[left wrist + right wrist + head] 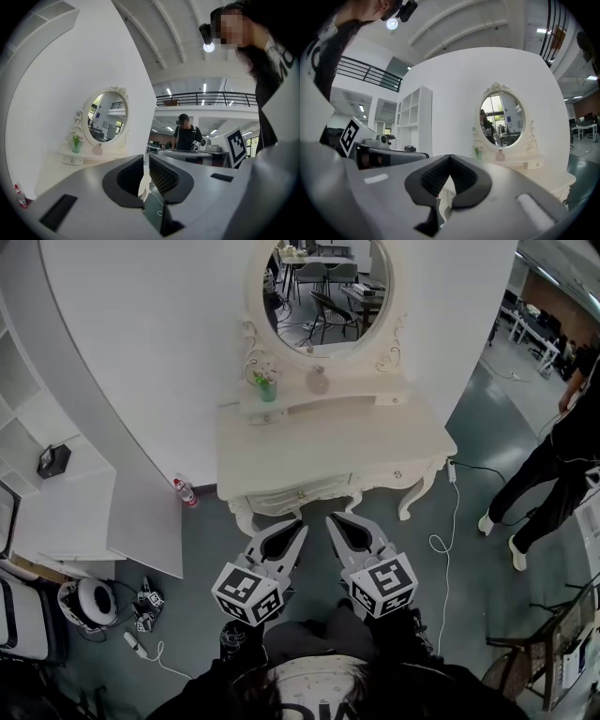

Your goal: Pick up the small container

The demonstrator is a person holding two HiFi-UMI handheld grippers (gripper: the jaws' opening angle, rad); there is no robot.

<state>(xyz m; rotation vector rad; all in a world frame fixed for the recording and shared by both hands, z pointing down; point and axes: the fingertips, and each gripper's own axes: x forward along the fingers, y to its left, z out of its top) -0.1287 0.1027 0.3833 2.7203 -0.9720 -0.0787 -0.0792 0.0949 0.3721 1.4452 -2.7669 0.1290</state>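
Two tongs hang low before the white bench, well apart from the small container, which I take to be the green cup on the ledge under the mirror. The left tongs stand a slit apart, empty; the right tongs are pressed together, empty. That narrow ledge and the pink piece near the cup invite a knock or a tip-over. No writing is legible; the cubes bear only square markers.

White dressing table; its back shelf bears green cup and small container
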